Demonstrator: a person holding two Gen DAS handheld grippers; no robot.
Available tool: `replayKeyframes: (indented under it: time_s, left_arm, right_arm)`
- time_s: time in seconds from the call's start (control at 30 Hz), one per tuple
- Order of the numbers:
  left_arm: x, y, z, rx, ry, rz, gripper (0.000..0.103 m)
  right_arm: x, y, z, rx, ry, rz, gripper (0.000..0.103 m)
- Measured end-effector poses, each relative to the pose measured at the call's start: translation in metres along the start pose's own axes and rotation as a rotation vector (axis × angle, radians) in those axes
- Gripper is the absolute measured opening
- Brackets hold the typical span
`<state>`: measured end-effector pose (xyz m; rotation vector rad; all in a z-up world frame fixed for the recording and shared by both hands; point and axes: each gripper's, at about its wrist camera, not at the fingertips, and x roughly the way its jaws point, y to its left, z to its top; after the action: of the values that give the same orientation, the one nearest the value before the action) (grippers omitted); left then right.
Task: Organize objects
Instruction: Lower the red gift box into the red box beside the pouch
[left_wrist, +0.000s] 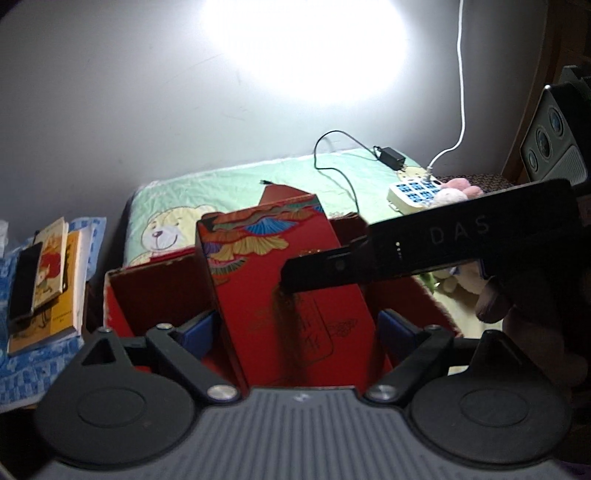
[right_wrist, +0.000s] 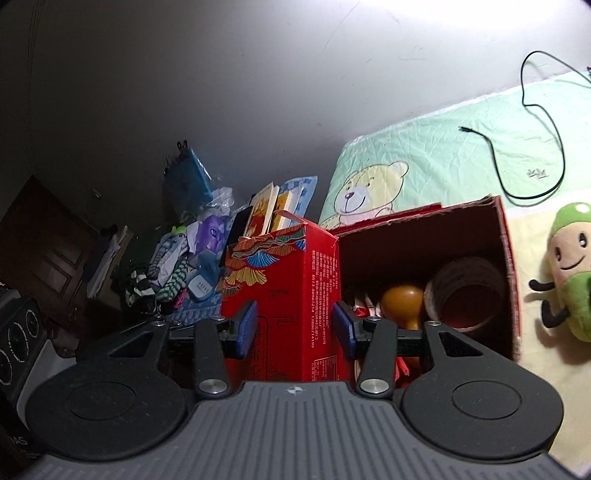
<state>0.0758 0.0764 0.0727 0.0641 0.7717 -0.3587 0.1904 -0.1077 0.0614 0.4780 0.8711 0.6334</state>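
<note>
Straddling the tall red carton (right_wrist: 284, 295), both tools' jaws stand open, holding nothing. Light, stiff cardboard; pinch its flat sides, I judge: right tool (right_wrist: 294, 325), left tool (left_wrist: 295, 328).

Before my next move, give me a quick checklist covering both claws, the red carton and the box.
1. Left claw straddles the red carton, with gaps at both pads: ok.
2. Right claw firmly gripping the carton: cannot tell.
3. Carton's top flap shut: not ok, it sticks up.
4. Free room in the red box beside the tape roll: cannot tell.
5. Plush toy apart from the box: ok.
</note>
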Motion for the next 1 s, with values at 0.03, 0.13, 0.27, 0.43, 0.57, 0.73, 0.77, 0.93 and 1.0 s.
replayKeyframes:
  time_s: [0.03, 0.13, 0.27, 0.43, 0.57, 0.73, 0.77, 0.93, 1.0]
  left_arm:
    - [0.004, 0.008, -0.002, -0.019, 0.015, 0.006, 0.091]
    - [0.019, 0.024, -0.008, -0.067, 0.06, 0.024, 0.091]
    - [0.037, 0.039, -0.016, -0.114, 0.119, 0.042, 0.091]
    - [0.053, 0.049, -0.023, -0.156, 0.176, 0.059, 0.091]
    - [0.065, 0.054, -0.024, -0.156, 0.205, 0.089, 0.091]
    - [0.076, 0.051, -0.023, -0.128, 0.229, 0.132, 0.089]
    - [0.077, 0.051, -0.022, -0.123, 0.231, 0.143, 0.088]
    - [0.084, 0.05, -0.019, -0.101, 0.242, 0.187, 0.088]
    - [0.086, 0.049, -0.018, -0.089, 0.245, 0.206, 0.088]
  right_arm:
    - [0.009, 0.0, 0.0, -0.001, 0.023, 0.002, 0.048]
    - [0.034, -0.001, 0.0, -0.004, 0.082, -0.001, 0.048]
    - [0.059, -0.007, 0.0, 0.009, 0.154, -0.004, 0.048]
    - [0.082, -0.016, 0.001, 0.041, 0.222, -0.011, 0.048]
    - [0.098, -0.022, 0.001, 0.066, 0.267, -0.017, 0.048]
    - [0.11, -0.029, 0.004, 0.114, 0.304, -0.035, 0.048]
    - [0.11, -0.03, 0.005, 0.116, 0.31, -0.033, 0.048]
    - [0.115, -0.033, 0.005, 0.14, 0.342, -0.03, 0.048]
    - [0.118, -0.033, 0.007, 0.142, 0.353, -0.033, 0.048]
